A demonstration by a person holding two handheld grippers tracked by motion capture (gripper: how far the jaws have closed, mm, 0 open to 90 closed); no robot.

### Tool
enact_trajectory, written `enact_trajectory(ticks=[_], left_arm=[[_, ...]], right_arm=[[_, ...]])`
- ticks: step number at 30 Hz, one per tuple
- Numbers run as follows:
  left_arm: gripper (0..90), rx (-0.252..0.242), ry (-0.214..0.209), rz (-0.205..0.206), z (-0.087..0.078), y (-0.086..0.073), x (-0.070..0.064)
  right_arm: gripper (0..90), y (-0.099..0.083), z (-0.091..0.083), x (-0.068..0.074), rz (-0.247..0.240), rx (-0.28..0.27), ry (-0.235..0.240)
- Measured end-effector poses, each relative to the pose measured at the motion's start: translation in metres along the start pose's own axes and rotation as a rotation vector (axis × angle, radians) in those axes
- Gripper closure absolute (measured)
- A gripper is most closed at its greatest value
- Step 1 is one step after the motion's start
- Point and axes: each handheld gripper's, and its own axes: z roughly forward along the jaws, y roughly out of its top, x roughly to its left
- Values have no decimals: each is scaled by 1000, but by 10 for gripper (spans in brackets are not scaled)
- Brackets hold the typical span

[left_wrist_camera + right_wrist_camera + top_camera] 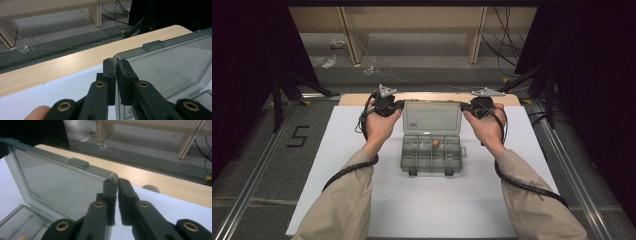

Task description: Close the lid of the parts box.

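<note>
Both the left gripper (398,105) and right gripper (466,106) pinch, jaws nearly closed, the upper corners of the grey translucent plastic organiser box's raised lid (431,118), probably to swing it evenly.

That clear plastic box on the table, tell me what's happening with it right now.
A person is working a compartment box with a handheld gripper in each hand. Its lid stands open and upright at the back. The left gripper is pinched shut on the lid's top left corner, and the right gripper is pinched shut on its top right corner. One small brown piece sits in a compartment of the tray. The box rests on a white sheet over the table.
</note>
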Motion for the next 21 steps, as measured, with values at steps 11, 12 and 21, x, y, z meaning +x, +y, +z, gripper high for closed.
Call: enact_trajectory(ticks=[11, 12, 21], left_arm=[[848, -8, -13, 14, -6, -3, -1], [848, -8, -12, 15, -6, -3, -2], [848, -22, -19, 30, -13, -7, -4]], right_arm=[[855, -2, -3, -1, -12, -4, 12], [855, -2, -4, -1, -11, -4, 12], [855, -5, -8, 1, -21, -9, 14]])
